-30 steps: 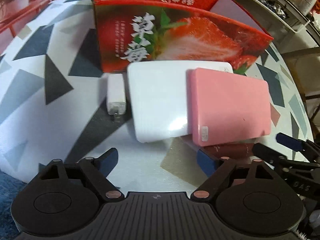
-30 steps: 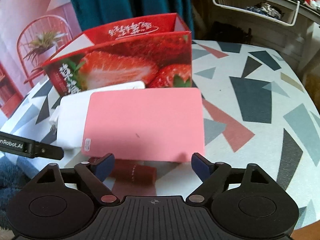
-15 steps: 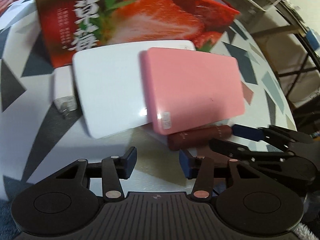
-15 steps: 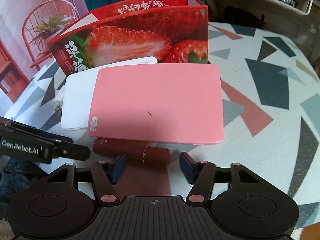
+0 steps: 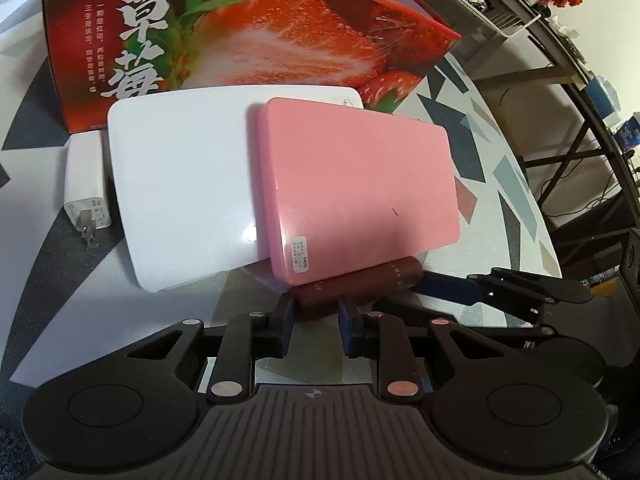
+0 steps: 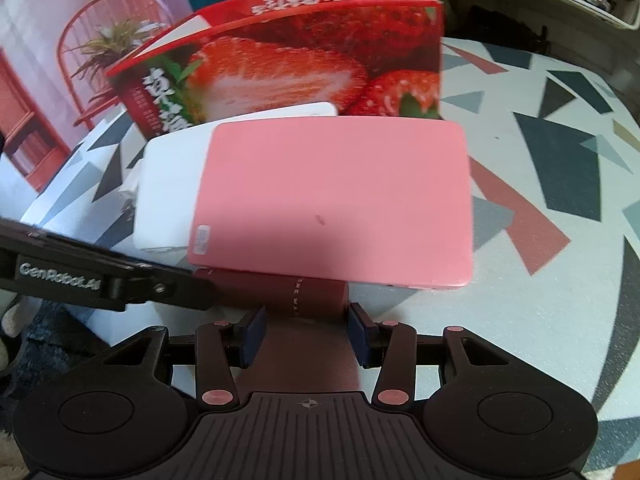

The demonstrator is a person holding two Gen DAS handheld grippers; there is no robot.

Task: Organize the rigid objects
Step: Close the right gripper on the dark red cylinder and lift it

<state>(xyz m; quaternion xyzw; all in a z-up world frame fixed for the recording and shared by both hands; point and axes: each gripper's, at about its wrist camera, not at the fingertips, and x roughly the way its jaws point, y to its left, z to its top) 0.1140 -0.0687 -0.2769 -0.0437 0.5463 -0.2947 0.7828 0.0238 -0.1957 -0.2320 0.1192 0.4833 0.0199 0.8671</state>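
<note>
A dark maroon tube (image 5: 356, 288) lies on the table under the near edge of a pink flat case (image 5: 356, 196), which overlaps a white flat case (image 5: 180, 184). My left gripper (image 5: 314, 316) has closed its fingers on the tube's left end. My right gripper (image 6: 306, 326) straddles the tube's (image 6: 304, 292) other end, fingers close to it at both sides; contact is unclear. The pink case (image 6: 332, 200) and white case (image 6: 168, 196) also show in the right wrist view. My right gripper's fingers (image 5: 452, 288) appear in the left wrist view.
A red strawberry-print box (image 5: 240, 36) stands open behind the cases, also in the right wrist view (image 6: 300, 60). A white charger plug (image 5: 86, 188) lies left of the white case. The round table (image 6: 560, 240) has a triangle pattern; a metal rack (image 5: 560, 60) stands beyond its right edge.
Both grippers have moved in toward the maroon tube and narrowed from wide open. The left fingers now grip its end; the right fingers now flank the other end.
</note>
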